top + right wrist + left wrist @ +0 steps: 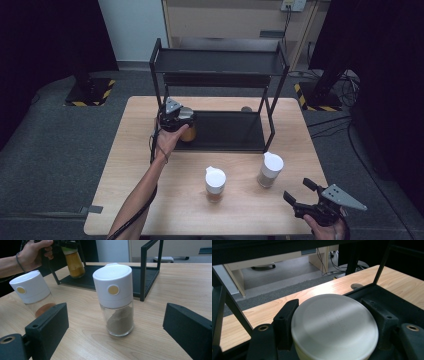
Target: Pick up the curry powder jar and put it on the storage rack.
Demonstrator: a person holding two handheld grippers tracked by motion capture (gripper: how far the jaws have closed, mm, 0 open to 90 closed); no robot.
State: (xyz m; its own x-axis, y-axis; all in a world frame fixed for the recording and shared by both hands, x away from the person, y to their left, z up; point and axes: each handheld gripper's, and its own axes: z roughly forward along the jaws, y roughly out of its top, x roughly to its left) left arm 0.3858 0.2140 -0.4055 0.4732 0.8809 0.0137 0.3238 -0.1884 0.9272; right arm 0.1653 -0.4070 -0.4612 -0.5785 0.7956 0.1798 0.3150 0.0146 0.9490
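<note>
Your left claw (pixel 176 118) pinches the yellow spice jar (pixel 74 263) by its white lid, over the near left corner of the black rack's (pixel 220 131) bottom shelf; if the smooth lid slips or you knock the rack's post going in, the jar could tip or drop onto the shelf. Your right claw (pixel 299 193) is spread wide at the near right of the table (pixel 130 200), facing the brown spice jar (pixel 116 298), with a third jar (pixel 215 183) to its left, so a careless reach could topple either. Grey carpet and dark curtains surround the pale wooden table.
</note>
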